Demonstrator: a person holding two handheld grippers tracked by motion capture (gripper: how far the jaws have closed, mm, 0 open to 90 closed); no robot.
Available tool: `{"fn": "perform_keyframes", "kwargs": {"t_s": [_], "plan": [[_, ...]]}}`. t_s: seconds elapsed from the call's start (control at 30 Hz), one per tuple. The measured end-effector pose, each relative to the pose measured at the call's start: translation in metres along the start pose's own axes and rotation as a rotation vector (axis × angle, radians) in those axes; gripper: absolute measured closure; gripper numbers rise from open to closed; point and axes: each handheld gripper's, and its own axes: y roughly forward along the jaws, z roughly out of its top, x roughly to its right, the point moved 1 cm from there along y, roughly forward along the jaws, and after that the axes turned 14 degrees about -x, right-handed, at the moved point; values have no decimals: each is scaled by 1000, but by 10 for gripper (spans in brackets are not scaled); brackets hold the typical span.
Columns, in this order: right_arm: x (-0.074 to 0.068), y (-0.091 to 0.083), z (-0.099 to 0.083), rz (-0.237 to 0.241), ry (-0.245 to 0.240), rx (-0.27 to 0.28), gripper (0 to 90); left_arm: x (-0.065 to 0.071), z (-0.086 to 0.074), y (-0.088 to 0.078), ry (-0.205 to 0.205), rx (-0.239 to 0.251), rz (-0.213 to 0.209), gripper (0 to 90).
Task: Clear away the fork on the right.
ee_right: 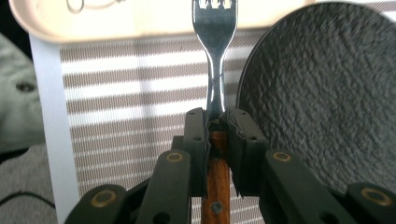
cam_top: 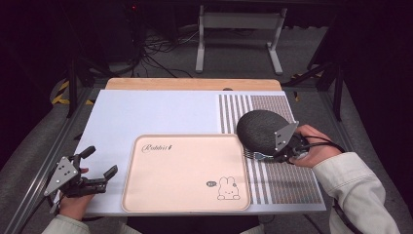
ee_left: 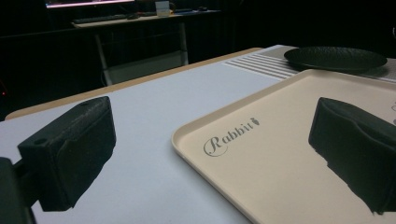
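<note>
Fork (ee_right: 215,56), clamped in right hand-held gripper (ee_right: 217,122), seemingly points tines toward tray (ee_right: 140,21).

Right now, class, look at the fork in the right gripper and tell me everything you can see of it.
The fork has a shiny metal head and neck joined to a reddish-brown wooden handle with a small rivet. The right gripper has its jaws shut on it where metal meets wood. It points straight away from the gripper, its tines reaching the rim of the cream tray. It lies over the striped mat, just beside the black plate; whether it touches the mat cannot be told.
</note>
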Motion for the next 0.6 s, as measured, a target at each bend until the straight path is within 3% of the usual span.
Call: {"fn": "perform_keyframes", "kwargs": {"t_s": [0.07,0.23,0.37,0.47,0.6], "plan": [[-1,-1,5,-6,15,13,788,0,0,0,1,-2,0,12],[-2,-5,18,15,126,61,789,0,0,-1,1,-2,2,12],[-2,-9,26,43,169,91,789,0,0,-1,-1,5,1,12],[-2,-11,33,70,212,88,789,-1,0,-2,-3,5,1,12],[-4,-12,43,68,266,94,789,-1,0,-1,-3,5,0,12]]}}
